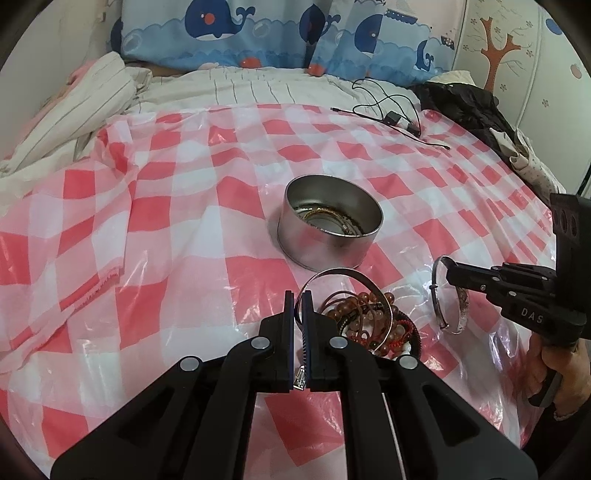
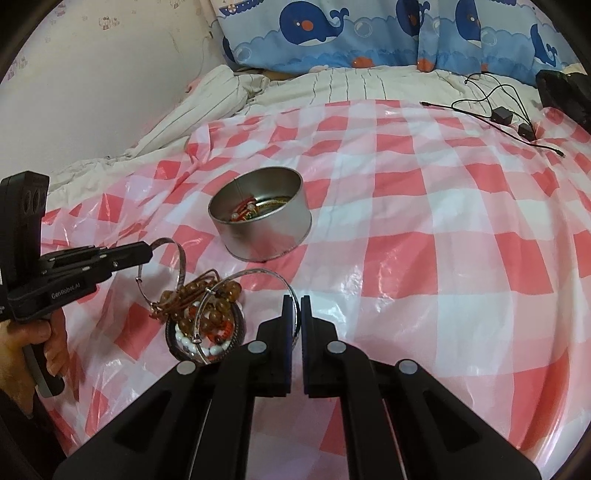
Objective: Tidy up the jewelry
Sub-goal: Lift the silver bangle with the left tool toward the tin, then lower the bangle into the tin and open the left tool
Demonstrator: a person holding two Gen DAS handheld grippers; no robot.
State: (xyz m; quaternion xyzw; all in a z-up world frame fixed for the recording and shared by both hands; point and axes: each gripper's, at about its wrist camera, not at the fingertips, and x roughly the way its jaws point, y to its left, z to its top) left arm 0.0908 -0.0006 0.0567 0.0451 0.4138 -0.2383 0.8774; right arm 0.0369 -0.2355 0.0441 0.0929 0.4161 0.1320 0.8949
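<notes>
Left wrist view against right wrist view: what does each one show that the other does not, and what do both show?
Only the left view: the tree sticker and the right hand. Only the right view: red beads inside the tin, and the left hand. Both: the tin, the loose bead pile, the whale pillow.
</notes>
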